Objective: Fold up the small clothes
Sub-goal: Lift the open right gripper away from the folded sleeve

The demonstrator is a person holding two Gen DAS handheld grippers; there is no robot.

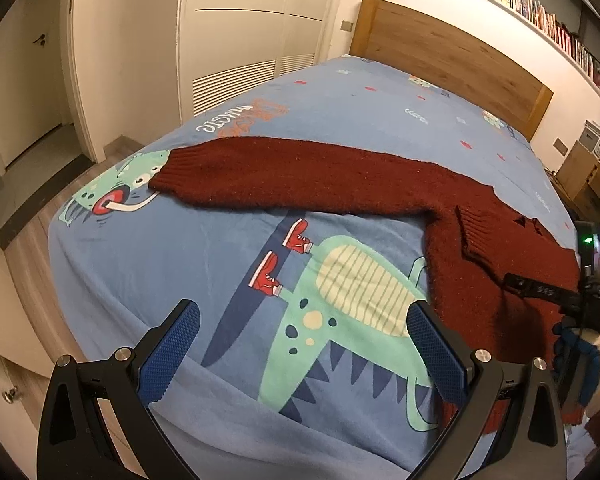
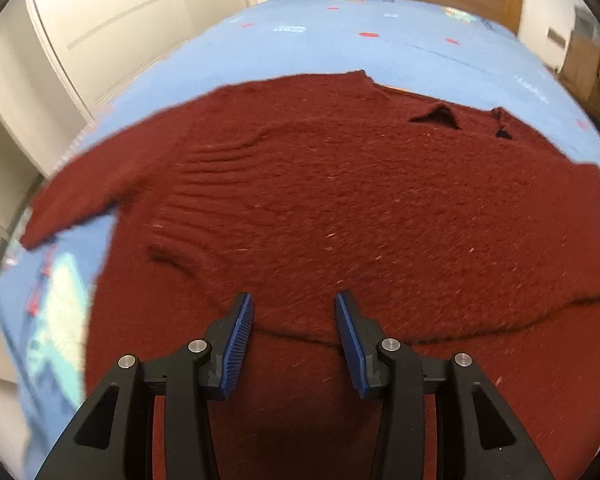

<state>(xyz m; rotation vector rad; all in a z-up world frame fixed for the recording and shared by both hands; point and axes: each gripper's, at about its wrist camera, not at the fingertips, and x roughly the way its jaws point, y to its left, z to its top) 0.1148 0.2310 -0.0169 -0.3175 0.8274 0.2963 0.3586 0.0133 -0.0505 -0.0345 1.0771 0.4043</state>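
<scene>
A dark red sweater (image 1: 380,176) is spread on the bed (image 1: 180,260), one sleeve (image 1: 260,172) stretched toward the left of the left wrist frame. The left tool (image 1: 303,354) is held wide open and empty over bare sheet. The right tool (image 2: 295,334) is partly open, nothing gripped, above the sweater's body. The sleeve cuff (image 1: 176,176) is probably best pinched through both layers, then carried flat across the body.

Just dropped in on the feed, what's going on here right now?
A dark red sweater lies spread on the dinosaur-print bed sheet, one sleeve stretched out flat. The left hand-held gripper is open above bare sheet beside the sweater. The right hand-held gripper is open over the sweater's body, holding nothing.
</scene>
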